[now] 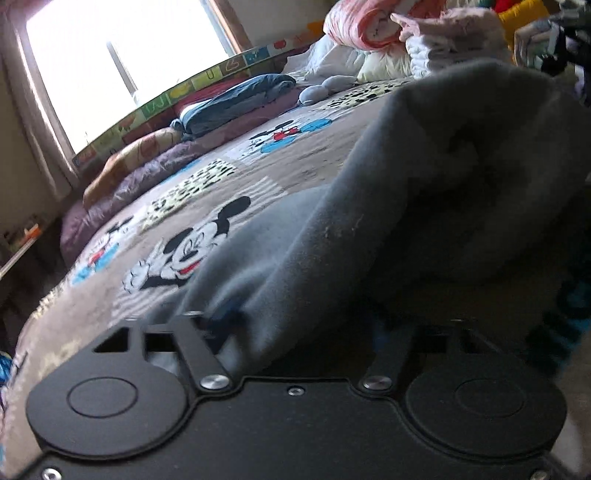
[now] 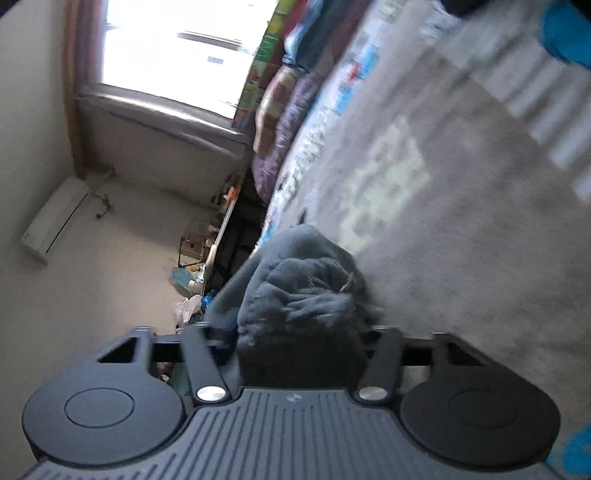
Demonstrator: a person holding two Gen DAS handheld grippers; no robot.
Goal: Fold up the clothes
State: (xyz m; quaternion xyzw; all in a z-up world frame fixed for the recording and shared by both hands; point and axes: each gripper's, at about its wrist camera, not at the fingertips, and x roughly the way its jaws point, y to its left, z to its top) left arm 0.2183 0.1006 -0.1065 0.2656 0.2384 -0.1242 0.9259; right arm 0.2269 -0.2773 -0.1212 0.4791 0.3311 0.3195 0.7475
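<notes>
A dark grey fleece garment (image 1: pixel 443 177) rises in a big fold over the cartoon-mouse bedspread (image 1: pixel 184 251) and drapes down onto my left gripper (image 1: pixel 295 325). That gripper is shut on the garment's edge, and the cloth hides its fingertips. In the right wrist view, which is rolled sideways and blurred, a bunched end of the same grey garment (image 2: pixel 303 273) sits between the fingers of my right gripper (image 2: pixel 295 332), which is shut on it. There the bedspread (image 2: pixel 443 221) lies just beyond the bunched cloth.
A folded blue garment (image 1: pixel 240 99) and purple and orange pillows (image 1: pixel 129 192) line the far side under the window (image 1: pixel 122 55). A heap of pink and white clothes (image 1: pixel 406 33) sits at the back right. Off the bed's end stands a cluttered shelf (image 2: pixel 207 251).
</notes>
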